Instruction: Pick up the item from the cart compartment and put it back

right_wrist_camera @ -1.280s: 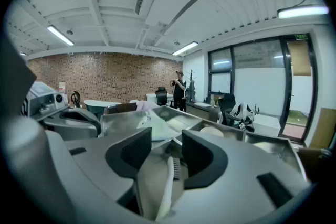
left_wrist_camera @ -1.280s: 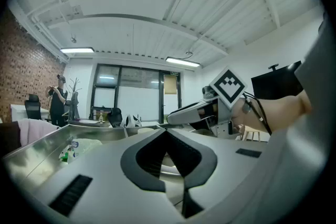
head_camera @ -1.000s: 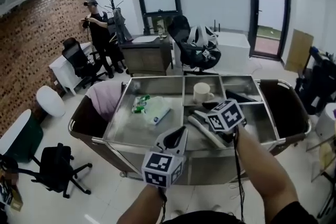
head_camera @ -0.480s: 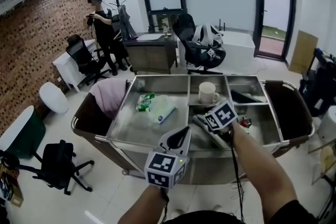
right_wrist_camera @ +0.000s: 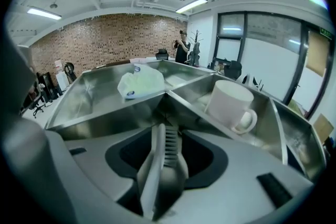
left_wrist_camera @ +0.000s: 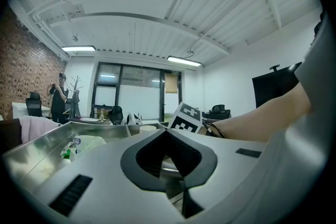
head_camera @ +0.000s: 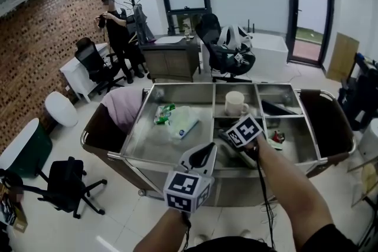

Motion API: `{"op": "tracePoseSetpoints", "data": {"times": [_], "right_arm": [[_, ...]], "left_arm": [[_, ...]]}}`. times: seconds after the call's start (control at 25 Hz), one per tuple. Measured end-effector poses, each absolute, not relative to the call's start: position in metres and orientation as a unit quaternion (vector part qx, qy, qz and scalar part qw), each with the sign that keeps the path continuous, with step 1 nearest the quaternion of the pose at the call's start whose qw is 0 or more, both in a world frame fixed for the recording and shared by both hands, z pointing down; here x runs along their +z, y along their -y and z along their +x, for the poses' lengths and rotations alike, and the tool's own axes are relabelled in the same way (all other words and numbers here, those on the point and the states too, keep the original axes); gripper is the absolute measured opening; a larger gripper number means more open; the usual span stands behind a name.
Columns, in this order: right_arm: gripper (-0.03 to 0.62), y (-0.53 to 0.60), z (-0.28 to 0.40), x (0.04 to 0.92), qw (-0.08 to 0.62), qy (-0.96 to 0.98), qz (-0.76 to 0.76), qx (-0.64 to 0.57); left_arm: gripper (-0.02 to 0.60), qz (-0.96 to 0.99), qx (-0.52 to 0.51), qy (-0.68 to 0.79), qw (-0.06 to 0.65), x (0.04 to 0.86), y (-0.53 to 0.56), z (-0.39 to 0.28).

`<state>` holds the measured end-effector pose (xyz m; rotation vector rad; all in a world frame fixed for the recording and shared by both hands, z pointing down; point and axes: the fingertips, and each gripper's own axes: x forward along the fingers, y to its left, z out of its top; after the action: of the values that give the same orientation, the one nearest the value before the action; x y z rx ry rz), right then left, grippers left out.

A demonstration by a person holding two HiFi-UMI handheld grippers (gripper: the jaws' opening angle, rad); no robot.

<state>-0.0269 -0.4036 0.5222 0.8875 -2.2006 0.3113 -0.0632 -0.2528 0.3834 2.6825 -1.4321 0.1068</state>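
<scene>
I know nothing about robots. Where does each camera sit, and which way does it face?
Head view: on the person's head, facing forward and down at the cart; both forearms, the left gripper and the right gripper show.
Left gripper view: on the left gripper, facing along its shut jaws over the cart; the right forearm shows.
Right gripper view: on the right gripper, facing along its shut jaws at the mug and the plastic bag.
Shared: head and right gripper views both show that mug and plastic bag.

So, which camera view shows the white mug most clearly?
The right gripper view: the white mug is close, upright, with its handle visible. The head view shows it small, from above. The left gripper view shows only what seems to be its top edge.
</scene>
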Motion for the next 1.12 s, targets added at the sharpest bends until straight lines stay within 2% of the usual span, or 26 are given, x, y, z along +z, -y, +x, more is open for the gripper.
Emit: {"op": "tracePoseSetpoints", "data": {"times": [0.4,0.8,1.0,1.12], "right_arm": [[0.215,0.404,-0.026,0.564,0.401,0.839,0.327,0.168],[0.204,0.404,-0.028,0.565,0.409,0.836,0.327,0.162],[0.191,0.403,-0.028,0.564,0.394,0.837,0.333,0.182],[0.190,0.404,-0.025,0.551,0.360,0.849,0.340,0.184]], "left_arm": [[0.000,0.879,0.033,0.473,0.055,0.387,0.254,-0.068],[0.000,0.881,0.034,0.469,0.055,0.386,0.256,-0.065],[0.000,0.880,0.035,0.470,0.055,0.386,0.257,-0.066],[0.000,0.879,0.035,0.471,0.059,0.388,0.258,-0.068]]}}
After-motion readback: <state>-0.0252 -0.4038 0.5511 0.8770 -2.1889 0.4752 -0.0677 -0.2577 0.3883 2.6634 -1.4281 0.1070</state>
